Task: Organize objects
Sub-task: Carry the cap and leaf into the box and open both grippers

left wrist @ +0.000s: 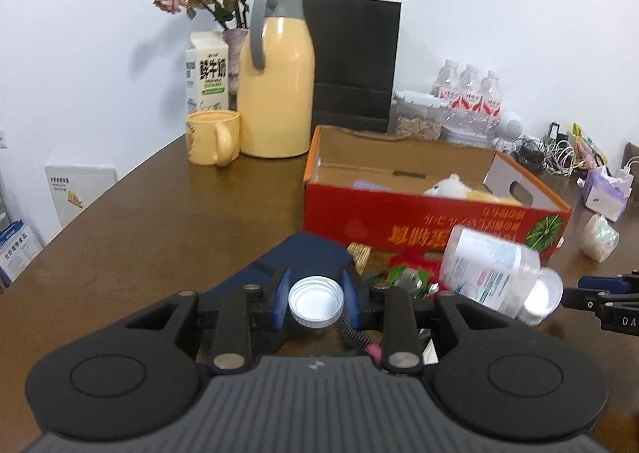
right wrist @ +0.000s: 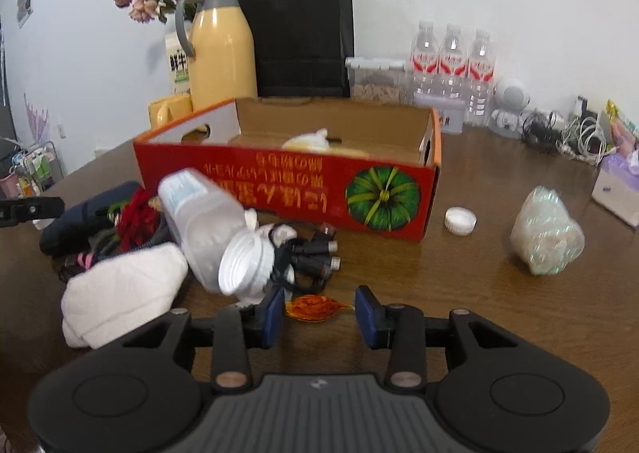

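I hold a white cap (left wrist: 316, 302) in my left gripper (left wrist: 315, 295), right gripper (right wrist: 319, 315) part-open and empty; red box (right wrist: 287, 189) barely filled, clutter (right wrist: 131, 229) left on table (right wrist: 479, 293).

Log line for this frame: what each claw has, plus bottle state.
left claw: shut on white cap | right claw: open, empty | bottle: uncapped, tilted over clutter
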`<act>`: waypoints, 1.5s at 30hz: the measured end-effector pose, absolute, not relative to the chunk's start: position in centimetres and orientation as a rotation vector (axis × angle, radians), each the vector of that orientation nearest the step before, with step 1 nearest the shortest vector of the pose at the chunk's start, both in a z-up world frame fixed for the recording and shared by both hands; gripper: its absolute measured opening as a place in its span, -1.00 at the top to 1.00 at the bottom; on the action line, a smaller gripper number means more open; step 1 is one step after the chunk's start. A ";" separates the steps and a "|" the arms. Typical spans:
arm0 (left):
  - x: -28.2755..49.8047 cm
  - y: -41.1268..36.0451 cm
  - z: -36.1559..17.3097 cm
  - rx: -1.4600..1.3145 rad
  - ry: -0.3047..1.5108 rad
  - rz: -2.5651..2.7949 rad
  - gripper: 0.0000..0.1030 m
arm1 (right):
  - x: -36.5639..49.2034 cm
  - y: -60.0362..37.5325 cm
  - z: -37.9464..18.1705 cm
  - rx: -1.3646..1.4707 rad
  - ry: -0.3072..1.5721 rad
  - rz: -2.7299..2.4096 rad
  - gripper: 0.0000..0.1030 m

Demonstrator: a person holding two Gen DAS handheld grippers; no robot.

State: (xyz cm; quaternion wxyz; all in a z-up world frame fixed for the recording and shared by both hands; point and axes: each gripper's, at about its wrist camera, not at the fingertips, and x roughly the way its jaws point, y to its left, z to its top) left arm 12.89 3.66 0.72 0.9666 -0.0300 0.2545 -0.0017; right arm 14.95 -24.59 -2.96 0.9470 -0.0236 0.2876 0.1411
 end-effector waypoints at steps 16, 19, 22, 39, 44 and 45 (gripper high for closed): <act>22.3 -0.4 4.8 -0.105 0.399 -0.029 0.44 | 22.7 -22.5 3.7 -0.039 0.355 0.277 0.27; 24.5 -0.9 4.5 -0.108 0.407 -0.015 0.44 | 25.2 -22.0 3.2 -0.016 0.349 0.251 0.27; 27.2 -1.4 4.1 -0.094 0.425 0.013 0.44 | 27.8 -21.9 2.3 0.001 0.371 0.229 0.27; 29.4 -2.7 0.6 -0.023 0.458 0.017 -0.52 | 29.8 -22.1 -1.2 0.033 0.461 0.220 0.06; 28.3 -2.8 1.2 -0.012 0.382 0.066 -1.00 | 28.8 -22.0 -0.6 0.022 0.414 0.222 -0.67; 28.3 -2.7 1.3 -0.015 0.379 0.069 -1.00 | 28.6 -22.0 -0.5 0.021 0.406 0.216 -0.74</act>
